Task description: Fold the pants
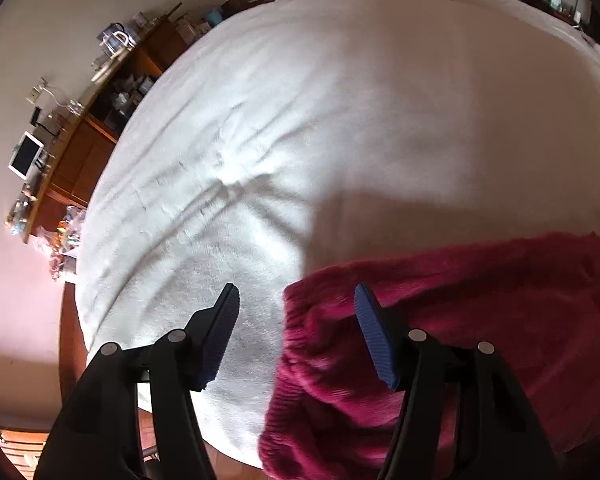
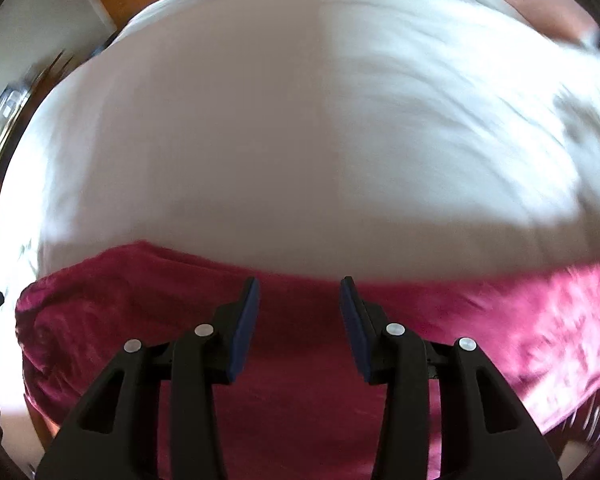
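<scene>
Both tongs [image 1: 296, 300] [image 2: 300, 292] spread above pants [image 2: 300, 360]

A home bedroom: a wide bed [image 1: 340, 100] under a white sheet fills the frame. At the left edge of the left wrist view, a wooden sideboard [image 1: 84, 152] along a pale wall holds a glass kettle [image 1: 114, 40], jars and a small white screen [image 1: 26, 155].
</scene>
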The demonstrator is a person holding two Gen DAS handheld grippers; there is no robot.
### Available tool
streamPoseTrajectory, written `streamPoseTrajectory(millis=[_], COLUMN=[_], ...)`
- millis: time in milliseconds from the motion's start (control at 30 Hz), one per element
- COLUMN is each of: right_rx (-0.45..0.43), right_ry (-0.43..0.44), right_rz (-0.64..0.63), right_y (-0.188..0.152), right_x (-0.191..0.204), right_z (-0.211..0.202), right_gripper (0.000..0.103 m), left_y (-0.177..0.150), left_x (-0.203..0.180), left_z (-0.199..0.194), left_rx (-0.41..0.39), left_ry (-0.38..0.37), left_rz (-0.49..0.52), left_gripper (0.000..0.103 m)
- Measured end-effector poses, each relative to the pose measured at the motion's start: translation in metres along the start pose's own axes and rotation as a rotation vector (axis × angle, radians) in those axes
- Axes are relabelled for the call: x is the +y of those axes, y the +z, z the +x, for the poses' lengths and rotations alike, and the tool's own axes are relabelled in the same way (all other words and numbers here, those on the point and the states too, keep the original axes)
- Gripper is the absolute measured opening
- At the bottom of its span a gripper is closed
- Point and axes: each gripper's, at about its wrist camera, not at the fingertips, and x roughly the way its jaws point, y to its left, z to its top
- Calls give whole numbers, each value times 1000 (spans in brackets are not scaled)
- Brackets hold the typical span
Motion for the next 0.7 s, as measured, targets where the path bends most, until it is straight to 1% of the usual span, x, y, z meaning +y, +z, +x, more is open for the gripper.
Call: streamPoseTrajectory(millis=[67,100,133,167,200,233,267,300,333,400,433,467,500,533,567,633,700], right_rx=[-6,-7,-6,-4,-2,-3,-9,-13,-13,-19,-24,-29,-36,-47,-57,-86,-102], right_ry=[-14,-26,-30,-31,-33,-41,-51,-62,-70,-89,-104,-115,-123,-134,-138,-125,-95], right_rz=[64,111,148,195,243,303,356,400,428,484,515,542,569,603,623,678,727], right_y=[-10,-19,-28,-36,-44,-56,-67,-79,-80,-99,-110,-120,-129,-139,-142,-155,-165], right_x=[-41,-69,-76,-98,-119,-145,-171,-199,-228,-267,-289,-308,-327,-349,-354,-381,-404], right_z=[-11,-17,-16,-21,-25,-30,-37,-45,-55,-66,-72,-78,-84,-91,-93,-102,-106], right_gripper=[43,43,43,44,46,52,55,55,56,56,57,60,63,68,71,75,77], left_y=[4,6,7,9,10,10,10,9,8,6,5,3,0,-3,-6,-13,-20], left_x=[-12,-17,-21,-27,-31,-36,-42,-51,-62,-83,-94,-106,-123,-136,-150,-184,-210], left_z=[-11,-8,-14,-19,-21,-26,-31,-40,-49,-63,-70,-76,-85,-91,-98,-112,-122], left_rx=[-18,-22,-25,-28,-28,-31,-36,-45,-56,-74,-79,-85,-96,-105,-114,-128,-126], left_ry=[45,62,77,91,96,97,95,91,89,76,63,46,24,9,-7,-45,-83], left_rz=[2,0,-5,-16,-23,-30,-34,-34,-26,-5,7,22,40,56,75,117,142], left_gripper=[60,60,60,60,60,60,60,60,60,62,64,72,75,75,75,75,76])
